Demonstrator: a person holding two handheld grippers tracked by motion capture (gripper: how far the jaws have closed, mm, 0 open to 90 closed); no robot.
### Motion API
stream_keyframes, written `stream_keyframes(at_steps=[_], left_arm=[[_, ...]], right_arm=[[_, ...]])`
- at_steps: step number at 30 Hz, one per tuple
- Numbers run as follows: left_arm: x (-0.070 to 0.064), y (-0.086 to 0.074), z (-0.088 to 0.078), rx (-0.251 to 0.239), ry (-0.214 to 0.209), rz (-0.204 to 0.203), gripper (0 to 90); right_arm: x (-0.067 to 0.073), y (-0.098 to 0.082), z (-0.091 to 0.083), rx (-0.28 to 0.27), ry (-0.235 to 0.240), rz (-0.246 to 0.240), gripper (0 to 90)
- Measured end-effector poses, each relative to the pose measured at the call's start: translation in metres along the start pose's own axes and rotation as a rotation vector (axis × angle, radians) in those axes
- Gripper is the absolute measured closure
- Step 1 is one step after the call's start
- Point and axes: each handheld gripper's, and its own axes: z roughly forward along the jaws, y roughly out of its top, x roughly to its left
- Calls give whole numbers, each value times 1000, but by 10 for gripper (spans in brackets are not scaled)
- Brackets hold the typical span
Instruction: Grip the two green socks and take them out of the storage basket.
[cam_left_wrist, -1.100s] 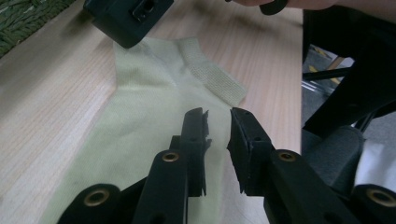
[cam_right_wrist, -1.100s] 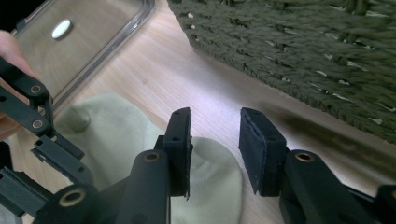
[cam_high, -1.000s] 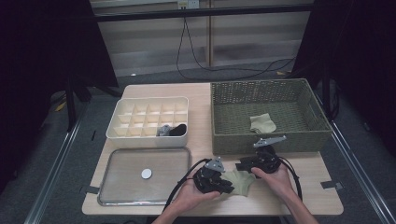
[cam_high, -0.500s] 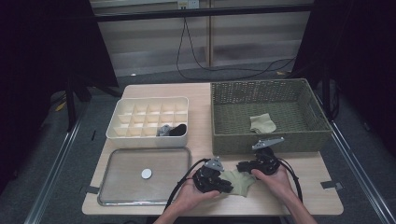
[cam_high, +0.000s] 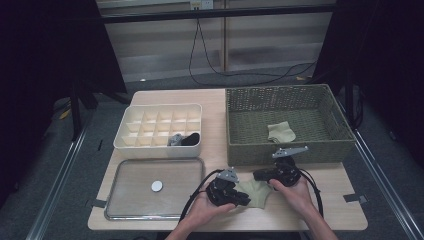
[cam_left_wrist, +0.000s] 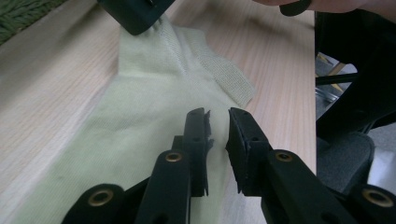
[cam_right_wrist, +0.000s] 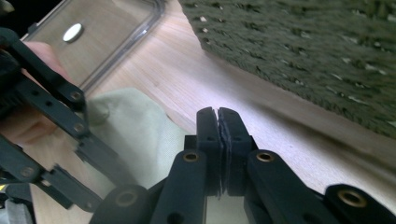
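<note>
1. Right gripper view: the right gripper (cam_right_wrist: 218, 122) has just been closing; its fingers now meet, pinching the edge of the pale green sock (cam_high: 256, 192).
2. The left gripper (cam_left_wrist: 217, 125) has its fingers slightly apart over the same sock.
3. The sock lies flat on the tabletop (cam_high: 215, 107) before the wicker basket (cam_high: 285, 150), probably ready for folding.

A green woven basket (cam_high: 250, 122) fills the desk's far right corner, a pale sock (cam_high: 281, 131) inside it. A cream divided box (cam_high: 159, 111) sits far left, a clear lid (cam_high: 130, 202) by the near-left corner
</note>
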Motion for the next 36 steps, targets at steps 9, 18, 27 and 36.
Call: stream_keyframes(at_steps=[9, 18, 27, 36], left_arm=[[-1, 5, 7, -4, -25, 8, 783], [7, 12, 7, 17, 29, -2, 773], [8, 16, 6, -31, -18, -37, 784], [16, 14, 15, -5, -12, -110, 838]], right_arm=[[15, 10, -8, -51, 8, -29, 887], [31, 18, -19, -84, 16, -56, 887], [38, 25, -25, -128, 27, -56, 888], [44, 28, -30, -150, 26, -70, 888]])
